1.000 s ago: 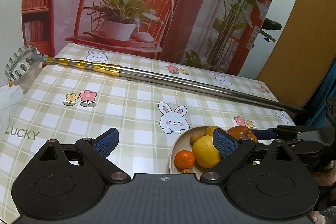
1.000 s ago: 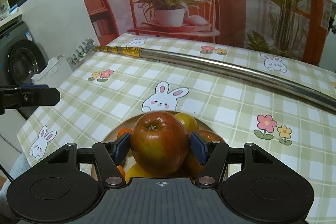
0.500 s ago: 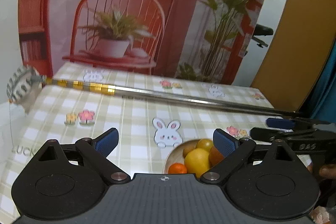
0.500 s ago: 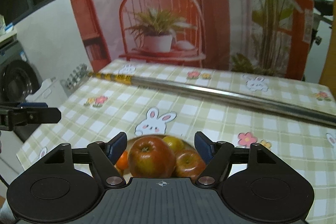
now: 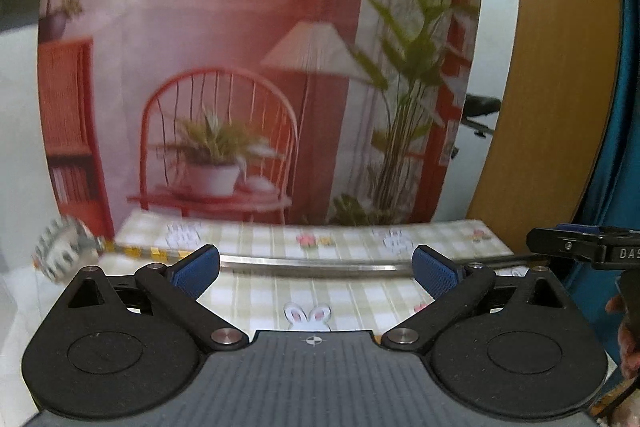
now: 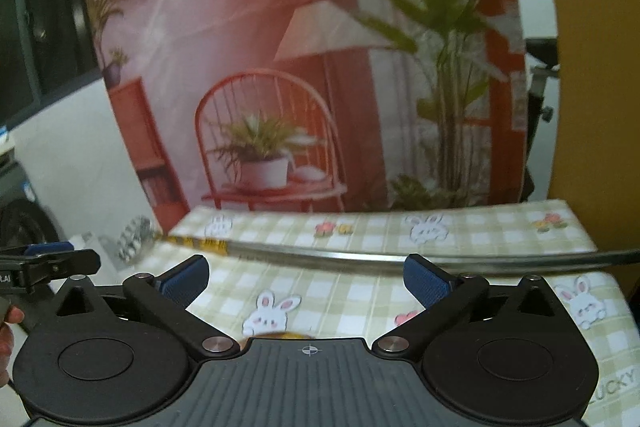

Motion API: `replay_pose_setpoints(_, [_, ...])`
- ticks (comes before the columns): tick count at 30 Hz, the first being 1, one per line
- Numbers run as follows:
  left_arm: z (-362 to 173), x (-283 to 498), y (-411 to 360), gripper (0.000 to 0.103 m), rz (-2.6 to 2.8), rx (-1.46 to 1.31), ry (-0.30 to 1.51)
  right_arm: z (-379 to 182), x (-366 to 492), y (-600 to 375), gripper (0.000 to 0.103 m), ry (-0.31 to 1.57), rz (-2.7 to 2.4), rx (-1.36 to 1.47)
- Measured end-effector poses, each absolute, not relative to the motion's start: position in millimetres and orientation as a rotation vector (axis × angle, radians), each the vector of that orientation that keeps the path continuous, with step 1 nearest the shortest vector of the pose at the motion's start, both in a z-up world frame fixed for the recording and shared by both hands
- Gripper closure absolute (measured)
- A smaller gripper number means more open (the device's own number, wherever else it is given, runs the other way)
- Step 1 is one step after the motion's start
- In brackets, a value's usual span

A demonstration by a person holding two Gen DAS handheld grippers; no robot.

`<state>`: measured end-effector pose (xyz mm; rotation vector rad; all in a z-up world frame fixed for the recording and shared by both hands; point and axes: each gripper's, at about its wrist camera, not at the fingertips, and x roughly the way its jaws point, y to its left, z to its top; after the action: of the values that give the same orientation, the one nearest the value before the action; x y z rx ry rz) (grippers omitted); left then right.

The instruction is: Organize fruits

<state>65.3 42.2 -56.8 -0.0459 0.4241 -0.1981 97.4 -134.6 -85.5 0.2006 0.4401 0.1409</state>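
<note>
Both hand-held black grippers with blue pads hang spread wide above the green-checked, rabbit-print tablecloth (image 6: pixel 360 291), gripping and touching nothing. The right gripper (image 6: pixel 306 277) has just been opening, as has the left gripper (image 5: pixel 316 267). Fruit (image 6: pixel 280 335) shows only as a sliver at six o'clock. A long steel pole (image 6: pixel 400 261) crosses at twelve.

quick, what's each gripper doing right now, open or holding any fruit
left gripper: open, nothing between its fingers.
right gripper: open, has just been opening, nothing between its fingers.
</note>
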Motion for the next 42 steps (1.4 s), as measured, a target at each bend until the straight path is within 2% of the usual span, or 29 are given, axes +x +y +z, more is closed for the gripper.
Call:
replay_pose_setpoints(14, [-12, 32, 20, 0.000, -0.191, 0.021, 0.310, -33, 49, -136, 0.000, 0.283, 0.102, 0.179])
replay_pose_setpoints(42, [-4, 20, 23, 0.000, -0.195, 0.016, 0.291, -19, 21, -126, 0.000, 0.217, 0.051, 0.133])
